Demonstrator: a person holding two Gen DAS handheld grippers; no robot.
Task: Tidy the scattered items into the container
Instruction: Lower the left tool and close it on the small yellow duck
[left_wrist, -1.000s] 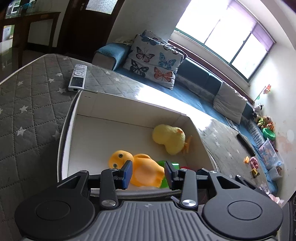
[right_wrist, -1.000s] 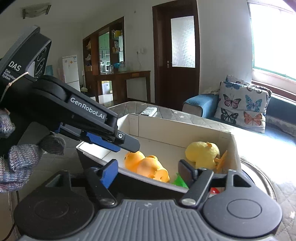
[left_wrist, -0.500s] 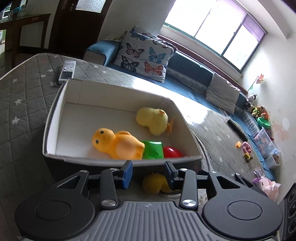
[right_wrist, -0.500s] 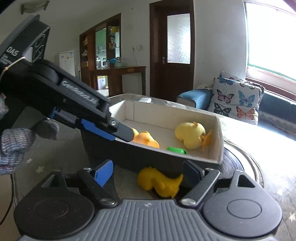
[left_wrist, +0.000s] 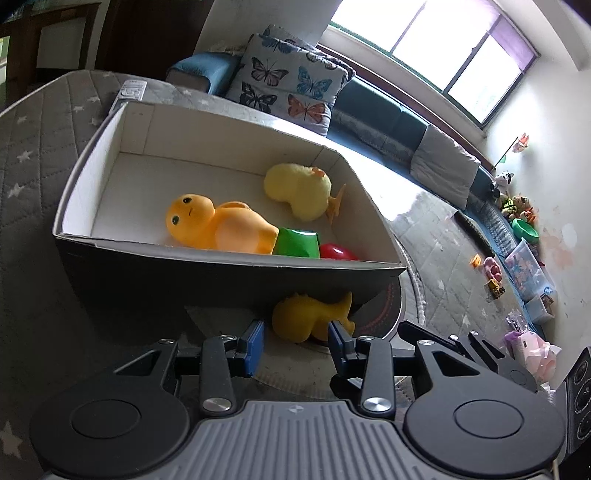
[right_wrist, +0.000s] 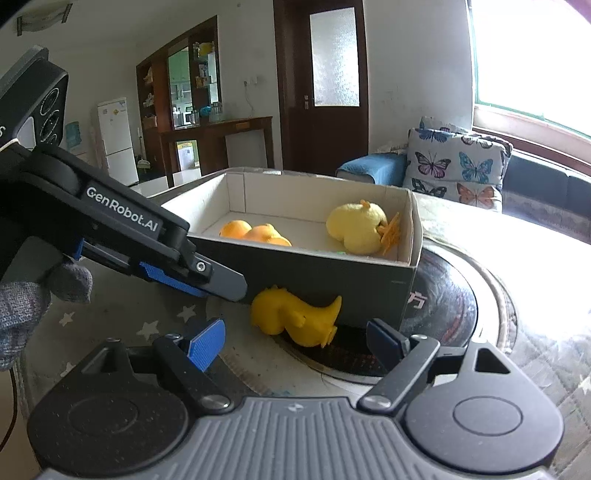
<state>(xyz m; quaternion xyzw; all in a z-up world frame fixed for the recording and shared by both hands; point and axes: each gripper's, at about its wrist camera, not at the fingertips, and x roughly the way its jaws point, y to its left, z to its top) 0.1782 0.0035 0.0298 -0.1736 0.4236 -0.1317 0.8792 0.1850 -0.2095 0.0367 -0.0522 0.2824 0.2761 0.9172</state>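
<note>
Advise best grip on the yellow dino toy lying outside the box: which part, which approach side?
Grip the yellow dino toy across its plump body, not the thin tail that rises toward the box. It lies on its side close against the box's dark wall, so come from the open near side, probably with the right gripper, whose fingers stand wider.

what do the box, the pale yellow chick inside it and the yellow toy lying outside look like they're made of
Box: probably cardboard, with thin folded walls, dark matte outside, white inside. Pale yellow chick: plush fabric, by its fuzzy surface. Yellow toy outside: likely rubber or soft plastic, smooth and moulded with a slight sheen.
</note>
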